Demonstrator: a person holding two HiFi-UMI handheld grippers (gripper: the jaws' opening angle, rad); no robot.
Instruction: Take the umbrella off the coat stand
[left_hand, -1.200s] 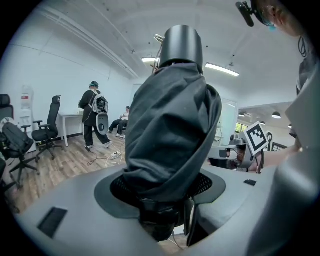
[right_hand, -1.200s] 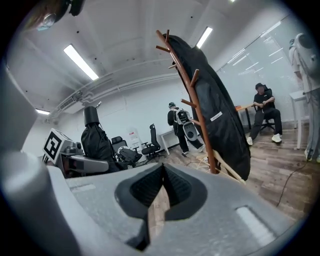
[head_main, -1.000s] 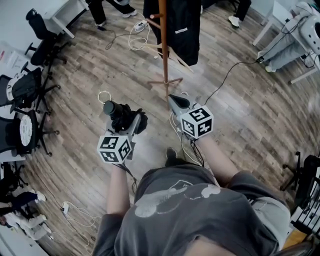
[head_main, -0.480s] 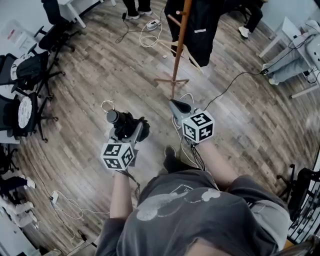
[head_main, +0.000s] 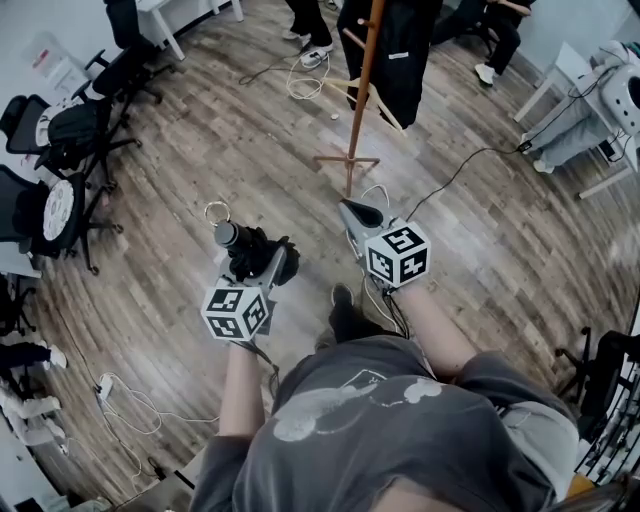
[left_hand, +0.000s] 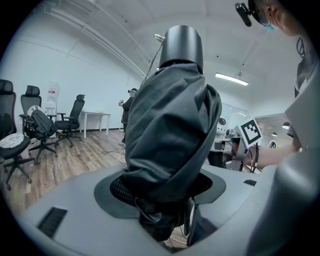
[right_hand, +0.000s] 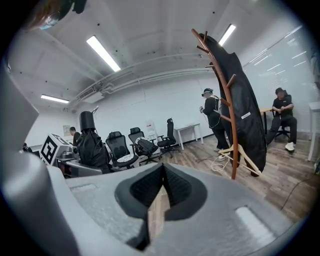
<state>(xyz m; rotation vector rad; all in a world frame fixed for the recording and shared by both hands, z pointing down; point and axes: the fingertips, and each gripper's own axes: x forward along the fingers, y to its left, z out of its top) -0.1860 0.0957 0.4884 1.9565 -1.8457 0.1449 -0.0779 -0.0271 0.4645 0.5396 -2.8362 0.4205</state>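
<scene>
**A:** Where was the umbrella (head_main: 245, 248) at that point?

**B:** Clear of the coat stand (head_main: 358, 90), by the look of it. It stood upright, folded, in the left tool (head_main: 262, 262). The jaws were spread wide and pressed on its bundled black canopy. The handle end pointed up, with the wrist loop (head_main: 214, 212) hanging free. The stand was well apart, further across the floor (head_main: 200, 150), with a black coat (head_main: 400, 50) on it.

**A:** And the right tool (head_main: 352, 212)?

**B:** Empty, with its jaws brought together at the tips.

**A:** What could have gone wrong from there?

**B:** The grip was on soft fabric rather than the shaft, so I judged the umbrella could slip or tip if it was swung. The loose loop could have snagged on something. A cable (head_main: 455, 165) also trailed over the floor toward the person's feet, an easy thing to trip on.

**A:** Any writing?

**B:** Nothing readable. The white tag (head_main: 398, 57) on the coat was too small, and the wall poster (head_main: 45, 62) was blurred. The marker cube (head_main: 398, 253) showed only black-and-white squares.
</scene>
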